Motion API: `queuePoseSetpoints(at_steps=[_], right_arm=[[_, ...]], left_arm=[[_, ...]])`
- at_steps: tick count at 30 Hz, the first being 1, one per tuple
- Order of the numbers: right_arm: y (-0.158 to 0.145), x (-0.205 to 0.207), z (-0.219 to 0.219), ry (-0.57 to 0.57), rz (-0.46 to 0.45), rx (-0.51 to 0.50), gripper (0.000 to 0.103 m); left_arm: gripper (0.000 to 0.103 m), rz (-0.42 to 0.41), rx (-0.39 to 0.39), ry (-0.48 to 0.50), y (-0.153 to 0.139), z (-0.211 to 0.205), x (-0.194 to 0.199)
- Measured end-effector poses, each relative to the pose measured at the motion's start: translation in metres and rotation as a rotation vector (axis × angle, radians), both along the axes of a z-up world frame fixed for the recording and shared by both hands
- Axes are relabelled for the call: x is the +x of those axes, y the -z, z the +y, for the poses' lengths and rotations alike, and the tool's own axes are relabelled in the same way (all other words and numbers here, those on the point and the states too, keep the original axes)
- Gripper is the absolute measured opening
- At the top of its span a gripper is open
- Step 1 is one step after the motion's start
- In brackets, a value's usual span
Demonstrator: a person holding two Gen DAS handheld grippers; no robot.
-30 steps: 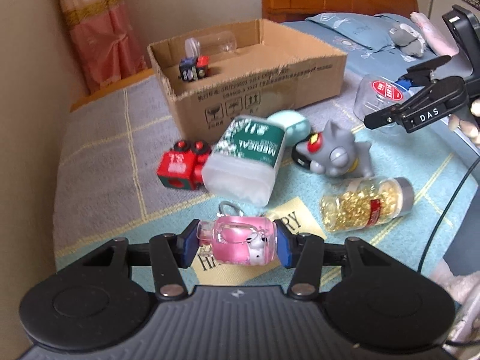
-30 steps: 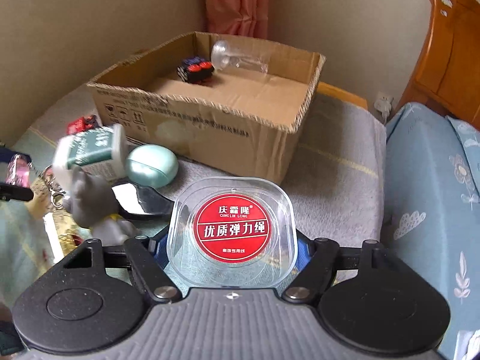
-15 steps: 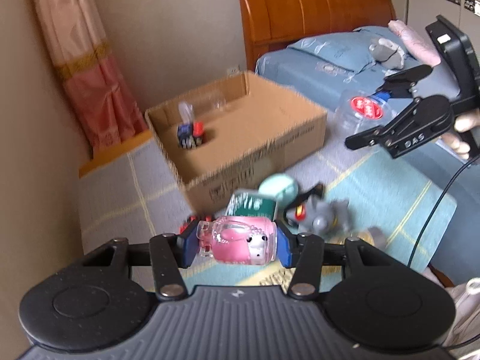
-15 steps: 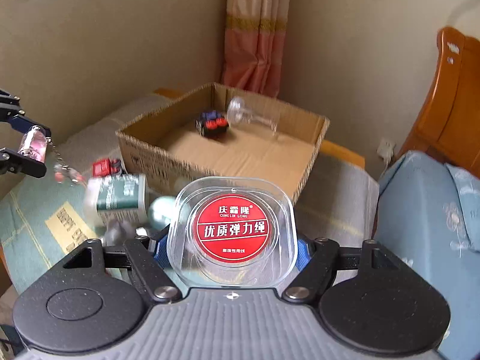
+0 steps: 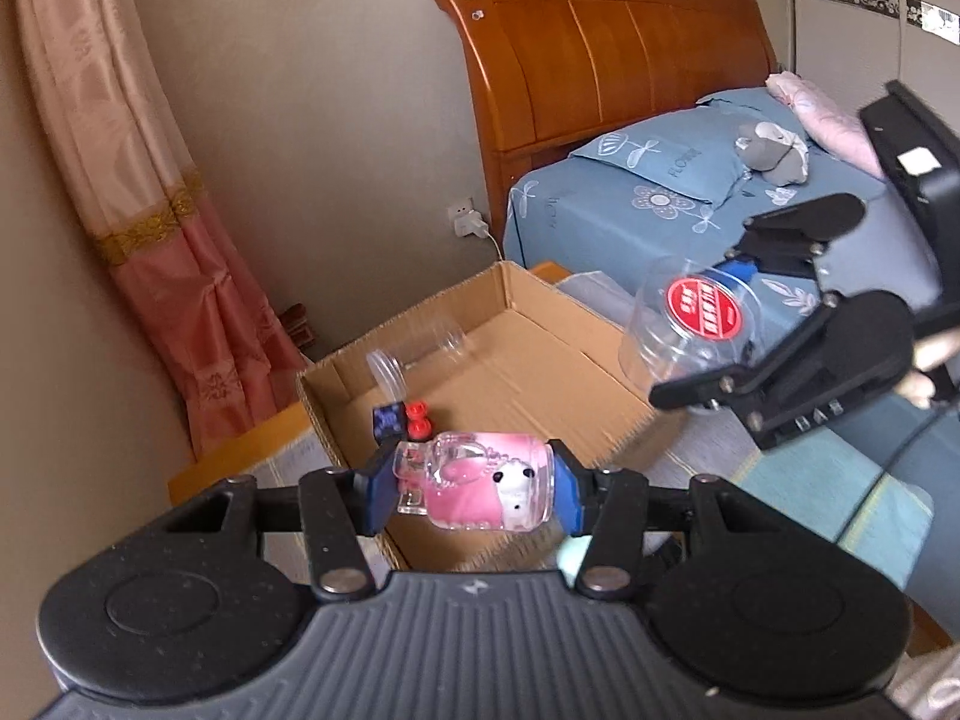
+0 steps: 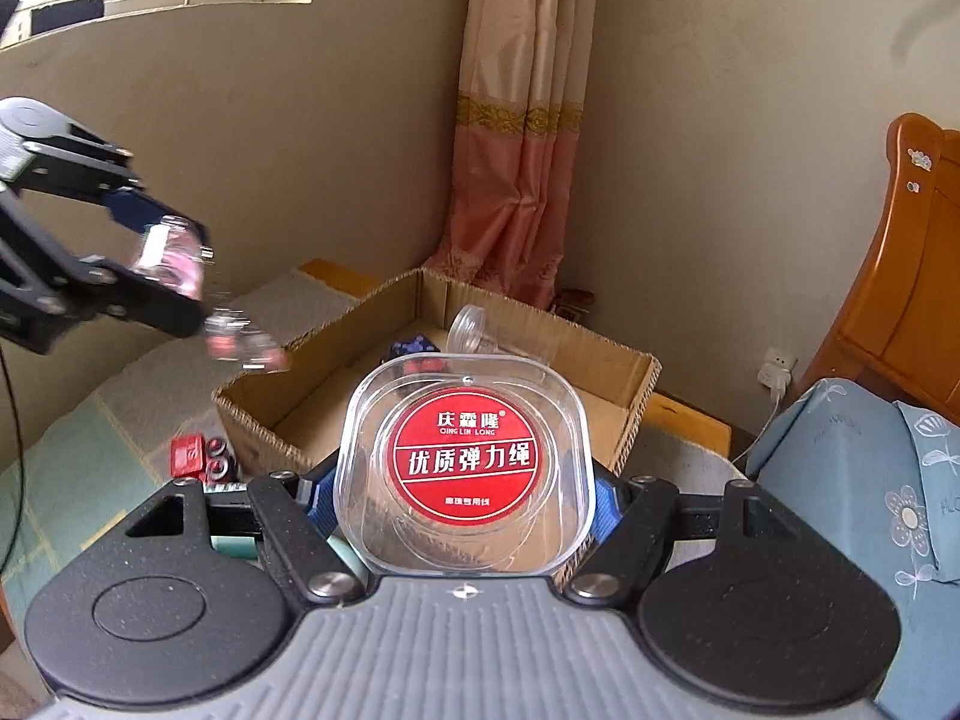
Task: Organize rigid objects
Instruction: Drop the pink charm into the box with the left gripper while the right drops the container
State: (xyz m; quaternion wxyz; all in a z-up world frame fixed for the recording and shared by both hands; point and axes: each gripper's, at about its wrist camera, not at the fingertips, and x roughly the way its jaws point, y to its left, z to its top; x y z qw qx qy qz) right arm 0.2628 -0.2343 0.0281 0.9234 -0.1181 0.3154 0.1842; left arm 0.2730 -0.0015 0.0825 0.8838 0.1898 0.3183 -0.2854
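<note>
Judging by what lies where, we are partway through the sorting. Our left tongs (image 5: 474,483) are clamped on a pink clear keychain bottle (image 5: 477,489), held crosswise above the near corner of the cardboard box (image 5: 606,456). Our right tongs (image 6: 462,495) are clamped on a clear square case with a red round label (image 6: 465,468), carried in the air at the box's right side in the left wrist view. Both things are off the bed and neither has gone in yet.

Inside the box we already have two pieces: a clear plastic tube with a round flared end (image 5: 414,360) lying along the far wall, and a small dark block toy with red knobs (image 5: 402,420) near the left wall. The remaining floor of the box is bare cardboard, so there is room for both things we carry.

Outside the box, a red block toy (image 6: 195,459) sits on the blanket beside the near left corner, and a pale green rounded thing (image 6: 231,543) shows just under the right tongs; it is mostly hidden, so we cannot say what it is. More may lie below our view.

What is left, as we judge it: lower both held things into the box, let them go, then come for the red toy and whatever lies beside it.
</note>
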Motion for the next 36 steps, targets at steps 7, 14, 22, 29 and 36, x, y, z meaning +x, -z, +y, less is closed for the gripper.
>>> queuePoseSetpoints(at_steps=[7,14,22,29,36], right_arm=[[0.008,0.02,0.002,0.008,0.024,0.006,0.078],[0.015,0.037,0.007,0.025,0.05,0.004,0.078],[0.021,0.067,0.013,0.076,0.073,-0.006,0.079],[0.028,0.102,0.016,0.142,0.099,-0.011,0.079],[0.023,0.112,0.017,0.218,0.049,-0.02,0.103]], left_arm=[[0.1,0.015,-0.017,-0.043,0.029,-0.005,0.022],[0.1,0.036,-0.025,-0.098,0.048,0.013,0.006],[0.1,0.023,0.007,-0.19,0.062,0.04,-0.02],[0.1,0.0,0.008,-0.258,0.069,0.066,-0.032],[0.1,0.005,-0.009,-0.28,0.077,0.081,-0.041]])
